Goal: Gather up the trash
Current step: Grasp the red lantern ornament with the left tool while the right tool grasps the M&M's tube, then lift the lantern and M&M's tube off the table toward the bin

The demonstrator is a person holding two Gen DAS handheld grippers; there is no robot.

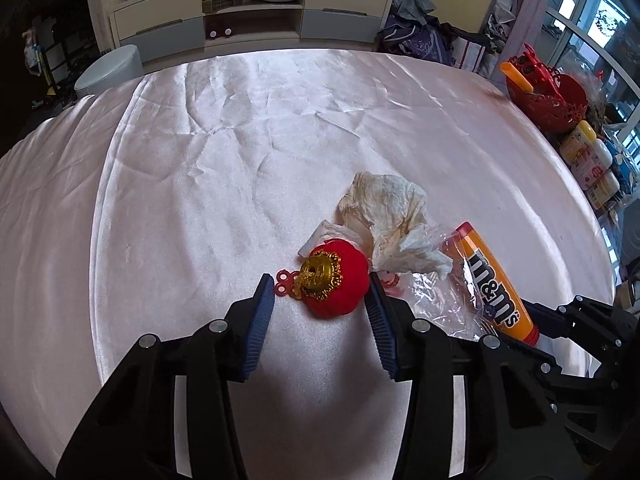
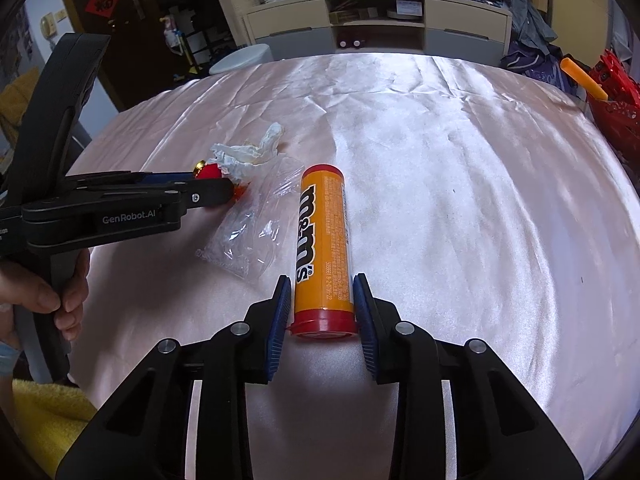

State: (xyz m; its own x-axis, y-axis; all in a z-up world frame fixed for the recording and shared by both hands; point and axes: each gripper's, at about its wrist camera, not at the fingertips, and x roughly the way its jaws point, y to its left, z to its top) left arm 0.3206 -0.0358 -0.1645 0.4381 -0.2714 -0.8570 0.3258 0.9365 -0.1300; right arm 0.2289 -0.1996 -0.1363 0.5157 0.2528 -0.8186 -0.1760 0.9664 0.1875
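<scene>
Pink satin cloth [image 1: 200,160] covered the table; a cluttered shelf unit [image 1: 248,8] stood behind it, and a red basket [image 1: 548,100] sat at the far right edge.

Trash lay grouped near the front edge: a red lantern ornament [image 1: 336,284], a crumpled tissue [image 1: 392,216] just behind it, a clear plastic wrapper [image 2: 252,232], and an orange candy tube [image 2: 324,240] lying flat with its red cap toward the person.

Left gripper [image 1: 320,300]: jaws straddled the ornament. The right-side pad looked to be touching it; a gap showed between the other pad and the gold cap. Not yet a grip.

Right gripper [image 2: 322,300]: jaws set on either side of the tube's capped end. Narrow slivers of gap seemed to remain at both pads, so I judged the jaws open around it, not clamped. A hand [image 2: 60,288] held the left tool's handle.

Step in hand, as I judged it: pick-up stage, both tools placed for a simultaneous grasp, nothing lifted.

Next move called for: finish closing both pairs of jaws. The tube was round and smooth, so the pads needed to meet it squarely or it could roll out. The ornament looked soft; light pressure would do. No bin was visible.
</scene>
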